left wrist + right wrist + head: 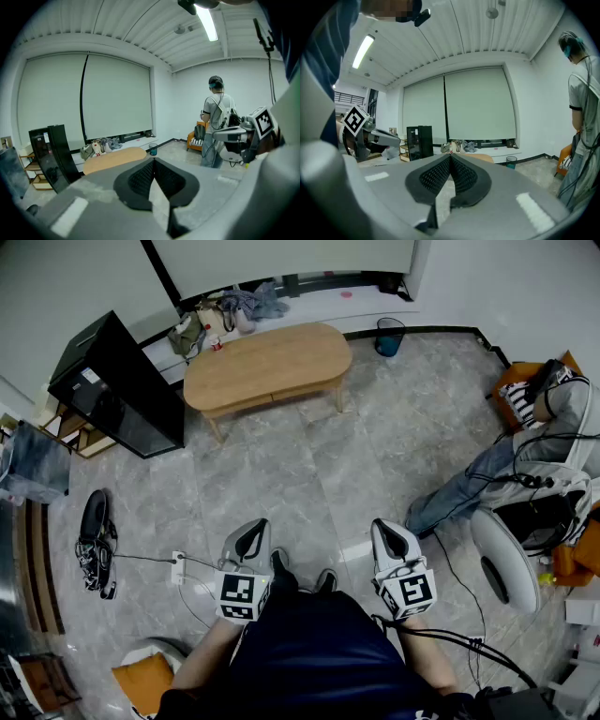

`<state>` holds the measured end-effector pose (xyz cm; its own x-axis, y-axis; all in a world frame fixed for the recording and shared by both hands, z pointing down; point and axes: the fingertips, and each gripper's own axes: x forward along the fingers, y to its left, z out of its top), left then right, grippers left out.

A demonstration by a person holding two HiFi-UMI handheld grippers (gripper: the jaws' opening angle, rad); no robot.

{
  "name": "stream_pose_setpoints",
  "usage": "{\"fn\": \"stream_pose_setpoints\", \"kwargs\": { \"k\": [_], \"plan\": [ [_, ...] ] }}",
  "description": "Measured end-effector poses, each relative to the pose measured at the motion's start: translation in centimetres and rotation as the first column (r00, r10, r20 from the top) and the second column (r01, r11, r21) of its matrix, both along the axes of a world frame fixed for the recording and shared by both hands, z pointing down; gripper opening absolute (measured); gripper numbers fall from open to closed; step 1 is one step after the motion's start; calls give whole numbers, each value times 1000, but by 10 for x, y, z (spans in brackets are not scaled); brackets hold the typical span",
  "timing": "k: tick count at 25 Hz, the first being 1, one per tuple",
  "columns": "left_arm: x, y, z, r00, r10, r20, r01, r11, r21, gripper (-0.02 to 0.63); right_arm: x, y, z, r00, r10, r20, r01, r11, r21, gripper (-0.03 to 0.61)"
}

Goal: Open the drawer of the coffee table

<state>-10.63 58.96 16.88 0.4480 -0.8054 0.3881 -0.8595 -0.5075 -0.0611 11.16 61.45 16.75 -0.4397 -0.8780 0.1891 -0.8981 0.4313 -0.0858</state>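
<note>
Nearest, at the bottom of the head view, the wearer's dark shirt point(309, 652) fills the middle, with both grippers held out just ahead of it over the grey stone floor point(309, 474). The left gripper point(253, 529) has its jaws pressed together with nothing between them (in its own view the ribbed pads meet along a single seam). Just beside it, the right gripper point(386, 529) is closed the same way and is also empty.

Farther out, at the left, a black cabinet point(117, 385) stands near the wall, and a tangle of cables point(94, 545) lies on the floor by a white power strip point(178, 568). The coffee table point(267, 362), oval and wooden, sits across the room below the window blinds, well apart from both grippers. Its drawer point(281, 391) on the near side is pushed in. To its right stands a blue bin point(389, 336). At the far right another person point(487, 470) in jeans stands by an orange chair point(525, 381).
</note>
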Motion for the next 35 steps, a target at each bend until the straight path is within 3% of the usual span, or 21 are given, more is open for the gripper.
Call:
{"fn": "stream_pose_setpoints", "kwargs": {
  "k": [12, 18, 35],
  "plan": [
    [4, 2, -12, 999, -33, 4, 33, 999, 21, 2, 11, 1, -1, 999, -17, 33, 17, 1000, -11, 3],
    [-12, -18, 2, 999, -47, 9, 47, 999, -6, 2, 9, -17, 13, 1000, 4, 20, -3, 999, -48, 3],
    [-51, -212, 41, 998, 53, -16, -53, 997, -51, 2, -11, -188, 21, 992, 118, -53, -124, 985, -123, 3]
  ]
}}
